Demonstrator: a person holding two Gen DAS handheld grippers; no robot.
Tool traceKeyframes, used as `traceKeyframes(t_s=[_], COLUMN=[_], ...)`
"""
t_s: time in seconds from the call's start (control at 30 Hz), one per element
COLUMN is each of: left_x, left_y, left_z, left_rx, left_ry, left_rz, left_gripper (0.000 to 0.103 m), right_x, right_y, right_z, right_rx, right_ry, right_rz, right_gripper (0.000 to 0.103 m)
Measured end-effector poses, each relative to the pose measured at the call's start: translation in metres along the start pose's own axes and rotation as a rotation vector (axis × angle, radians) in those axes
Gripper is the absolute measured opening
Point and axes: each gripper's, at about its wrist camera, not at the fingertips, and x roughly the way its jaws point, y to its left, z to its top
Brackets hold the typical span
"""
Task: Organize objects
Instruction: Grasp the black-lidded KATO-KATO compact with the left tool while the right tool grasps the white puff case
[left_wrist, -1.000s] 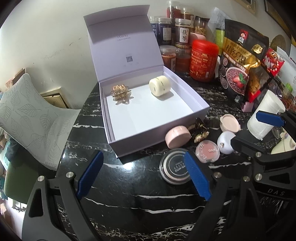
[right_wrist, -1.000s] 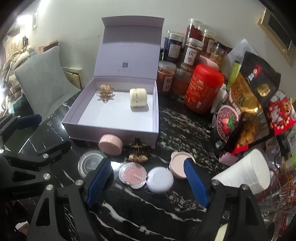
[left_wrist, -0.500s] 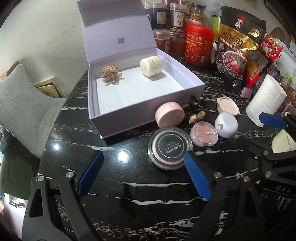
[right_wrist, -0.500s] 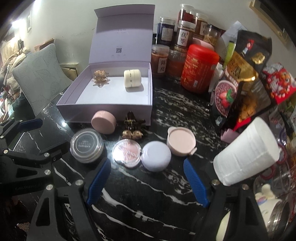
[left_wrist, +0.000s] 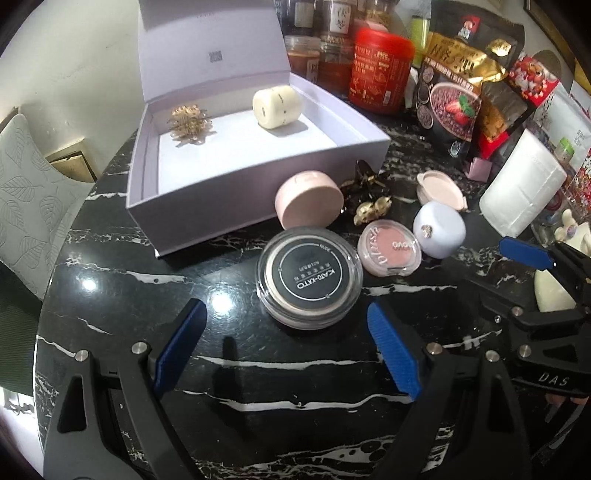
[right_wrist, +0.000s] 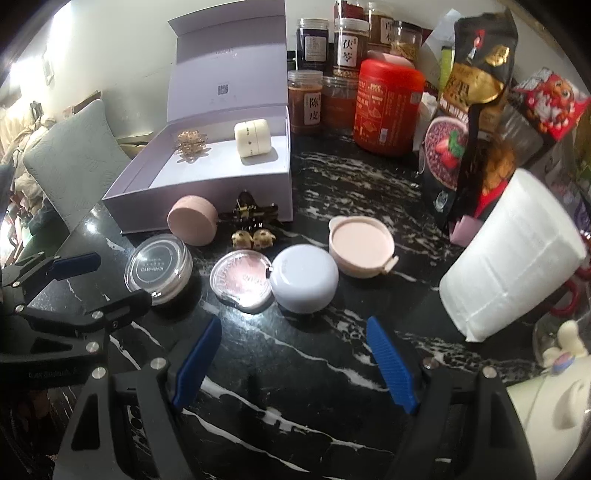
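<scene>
Left jaws: your left gripper (left_wrist: 284, 343) stood spread wide with nothing between its blue pads, low over the black white-veined marble table (left_wrist: 295, 402).
Right jaws: your right gripper (right_wrist: 291, 354) was equally spread and empty.
Straight ahead of the left: the clear round jar with the black lid (left_wrist: 309, 277) sat just beyond the pad tips, centred in the gap and lid up. Being round, it offered no long axis to line up with.
Straight ahead of the right: the pale lilac round compact (right_wrist: 303, 278) lay just past the tips, slightly left of centre, touching the clear pink blush pot (right_wrist: 242, 281).
Nearer hand: you had the left closer to the jar and the right closer to the lilac compact.
Further out: the pink round case standing on edge (left_wrist: 309, 199) and the dark claw hair clip (right_wrist: 248, 216) rested against the front wall of the open lilac gift box (left_wrist: 258, 192).
Inside the box: a gold flower brooch (left_wrist: 189, 121) and a cream cylindrical case (left_wrist: 276, 106) sat near the back.
Likely move: a short forward advance by the left to take the jar, I judged.
</scene>
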Motion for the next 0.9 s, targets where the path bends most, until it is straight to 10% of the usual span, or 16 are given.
traceKeyframes(t_s=[0.9], left_x=[0.042], left_y=[0.002], left_z=[0.013], left_rx=[-0.025], left_ry=[0.007], left_rz=[-0.034], left_gripper=[0.089], right_x=[0.044], right_y=[-0.027], right_z=[0.016], right_rx=[0.132], right_ry=[0.003], right_rz=[0.056], right_gripper=[0.082])
